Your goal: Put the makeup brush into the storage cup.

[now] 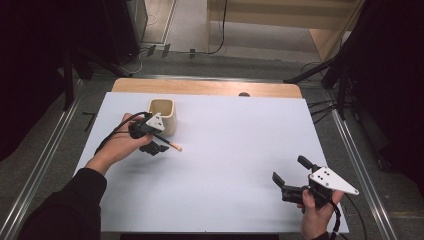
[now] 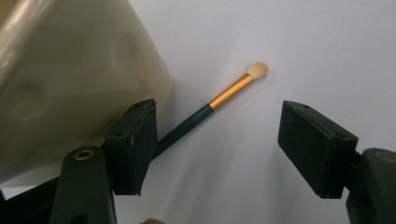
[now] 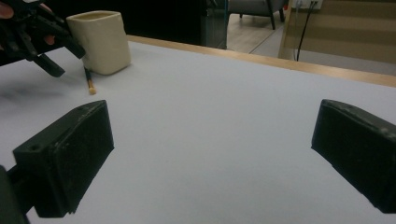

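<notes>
Left gripper [image 1: 156, 146] over makeup brush [image 2: 219, 98], jaws apart, not yet pinching. Brush flat on white table [image 1: 225, 165] just beside cream cup [image 1: 163, 115], handle running under left jaw, possibly touching. Right gripper [image 1: 290, 176] well apart, open, empty.

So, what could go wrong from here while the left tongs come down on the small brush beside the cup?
1. The brush lies flat on the table, with its handle close to one pad; the left tongs may pinch off-centre and flick it away.
2. The cream cup stands right next to the left tongs; they might bump or push it.
</notes>
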A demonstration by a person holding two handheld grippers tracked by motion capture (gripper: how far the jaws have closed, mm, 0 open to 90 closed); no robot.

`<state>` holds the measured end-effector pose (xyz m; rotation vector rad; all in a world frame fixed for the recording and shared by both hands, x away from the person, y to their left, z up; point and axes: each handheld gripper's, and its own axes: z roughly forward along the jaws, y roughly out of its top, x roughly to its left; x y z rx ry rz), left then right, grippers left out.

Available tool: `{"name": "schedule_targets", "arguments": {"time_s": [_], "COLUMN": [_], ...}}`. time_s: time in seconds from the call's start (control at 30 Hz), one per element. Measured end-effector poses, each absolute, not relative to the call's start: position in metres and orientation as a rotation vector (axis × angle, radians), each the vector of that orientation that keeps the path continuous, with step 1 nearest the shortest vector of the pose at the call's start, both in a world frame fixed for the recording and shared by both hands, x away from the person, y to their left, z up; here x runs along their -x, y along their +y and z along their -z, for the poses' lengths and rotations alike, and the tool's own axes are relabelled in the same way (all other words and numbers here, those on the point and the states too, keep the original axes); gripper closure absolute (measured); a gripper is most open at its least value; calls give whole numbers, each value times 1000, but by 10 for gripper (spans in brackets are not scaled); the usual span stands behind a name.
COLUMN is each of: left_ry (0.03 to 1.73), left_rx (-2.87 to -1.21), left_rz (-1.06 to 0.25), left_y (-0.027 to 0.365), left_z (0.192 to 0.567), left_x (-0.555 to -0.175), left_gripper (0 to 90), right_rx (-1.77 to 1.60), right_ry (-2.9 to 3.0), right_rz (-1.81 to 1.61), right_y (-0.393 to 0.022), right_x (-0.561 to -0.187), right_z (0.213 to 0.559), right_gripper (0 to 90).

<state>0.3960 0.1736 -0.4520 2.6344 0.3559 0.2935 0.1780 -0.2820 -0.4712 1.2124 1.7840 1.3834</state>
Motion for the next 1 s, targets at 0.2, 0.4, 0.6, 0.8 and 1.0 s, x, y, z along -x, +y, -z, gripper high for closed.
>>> {"name": "schedule_targets", "arguments": {"time_s": [0.2,0.4,0.6,0.8,1.0], "left_ry": [276,255,290,228,195], "left_rx": [-2692,-2708,-2724,-2778,-2810], "left_rz": [-364,-410,-393,-336,-268], "left_y": [163,157,156,151,146], "left_z": [457,464,471,471,473], "left_x": [-397,-397,-400,-403,-408], "left_gripper": [470,476,540,593,632], "right_rx": [-1216,-1218,-1222,-1221,-1221], "right_ry": [1787,1790,1787,1788,1789], "right_rz": [-1383,-1380,-1378,-1377,-1378], "right_y": [-283,-283,-284,-283,-283], "right_x": [-178,-178,-179,-179,-179], "right_z": [472,473,473,473,474], "right_gripper": [0,0,0,0,0]}}
